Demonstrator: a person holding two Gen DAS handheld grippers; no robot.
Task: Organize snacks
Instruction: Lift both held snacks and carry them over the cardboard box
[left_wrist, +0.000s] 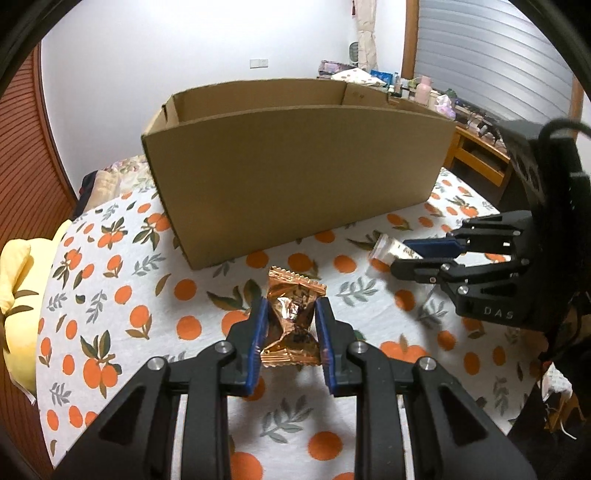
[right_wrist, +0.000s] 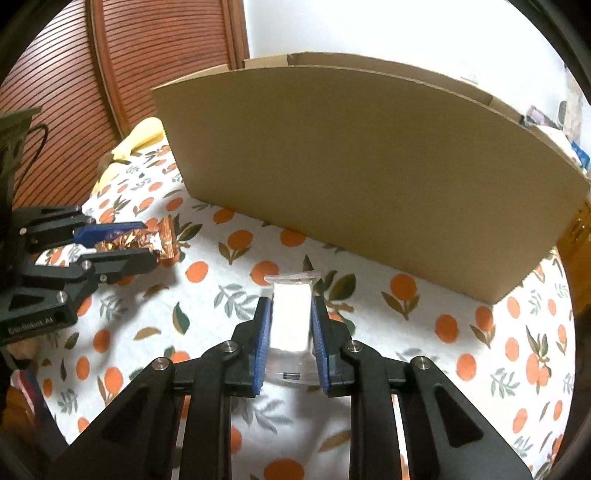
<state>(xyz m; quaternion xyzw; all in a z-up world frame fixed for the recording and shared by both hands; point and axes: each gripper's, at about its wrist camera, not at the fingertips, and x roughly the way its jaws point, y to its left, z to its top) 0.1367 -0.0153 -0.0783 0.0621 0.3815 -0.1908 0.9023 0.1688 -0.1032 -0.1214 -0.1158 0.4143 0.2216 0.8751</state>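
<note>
My left gripper (left_wrist: 290, 314) is shut on a copper foil snack packet (left_wrist: 291, 317), squeezing its middle just above the tablecloth; it also shows in the right wrist view (right_wrist: 147, 240). My right gripper (right_wrist: 291, 314) is shut on a white snack in a clear wrapper (right_wrist: 291, 317), seen from the left wrist view (left_wrist: 391, 251) at the right. An open cardboard box (left_wrist: 295, 177) stands behind both grippers, its front wall (right_wrist: 362, 173) facing me. What is inside the box is hidden.
The table is covered by a white cloth with orange fruit print (left_wrist: 122, 295). A yellow soft item (left_wrist: 18, 295) lies at the left edge. A cluttered wooden shelf (left_wrist: 476, 136) is behind right. A reddish slatted door (right_wrist: 129, 55) stands at the left.
</note>
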